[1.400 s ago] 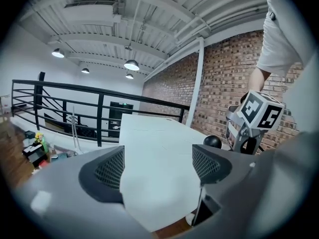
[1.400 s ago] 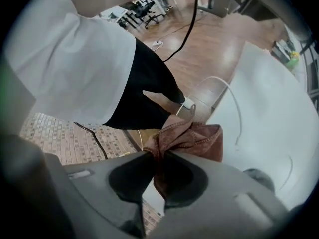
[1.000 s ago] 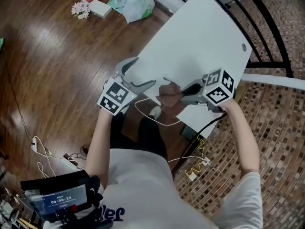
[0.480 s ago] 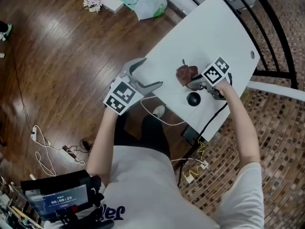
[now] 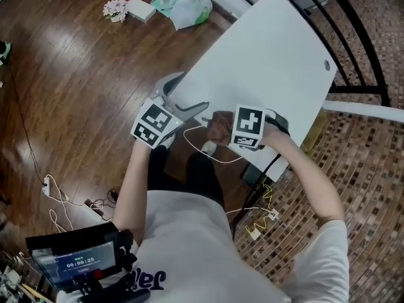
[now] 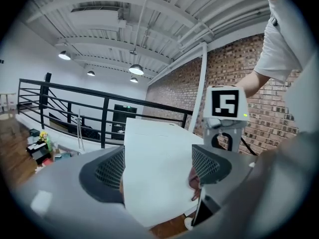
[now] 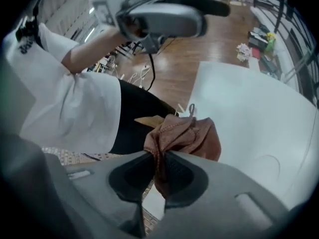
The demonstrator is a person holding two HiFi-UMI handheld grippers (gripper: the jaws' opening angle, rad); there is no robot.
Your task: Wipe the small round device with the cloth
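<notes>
The rust-brown cloth (image 7: 184, 136), soft and bunched, is pinched tight between the dark jaws of the right gripper (image 7: 158, 171) at the near edge of the smooth white table (image 5: 265, 49). The left gripper (image 6: 157, 168) has its mesh-padded jaws spread wide, with the table's near corner showing between them. Half a second ago the cloth was farther in on the table and the small round device lay bare near that edge; now the right gripper covers that spot and no view shows the device.

No legible text or numbers
</notes>
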